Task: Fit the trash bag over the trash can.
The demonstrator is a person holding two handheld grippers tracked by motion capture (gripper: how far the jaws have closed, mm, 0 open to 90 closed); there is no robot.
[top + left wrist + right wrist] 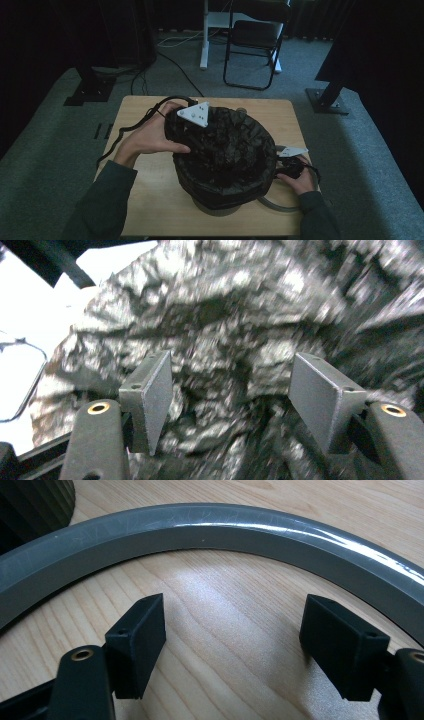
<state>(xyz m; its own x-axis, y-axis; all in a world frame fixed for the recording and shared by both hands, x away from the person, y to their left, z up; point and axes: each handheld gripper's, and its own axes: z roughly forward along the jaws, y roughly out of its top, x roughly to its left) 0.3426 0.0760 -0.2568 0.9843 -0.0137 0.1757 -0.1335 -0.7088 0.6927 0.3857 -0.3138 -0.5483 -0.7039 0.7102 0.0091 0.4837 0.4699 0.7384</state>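
A round bin [220,206] lined with a crumpled black bag [225,150] stands mid-table. My left gripper [194,116], grey plate on top, sits at the bag's far left rim, the person's left hand beside it. Its own view has the jaws of the left gripper [230,385] open, with the black bag [235,315] close ahead and nothing between them. My right gripper [290,164] is low at the bin's right side. It [235,625] stands open over bare wood, just short of a grey plastic ring [225,527]. That ring [277,204] lies on the table by the bin's base [35,505].
The wooden table [145,200] has free room at its near left. A black cable [125,132] trails off its left side. Behind the table stand a folding chair [255,40], a white desk leg [204,40] and two black stand bases [90,92] [327,100].
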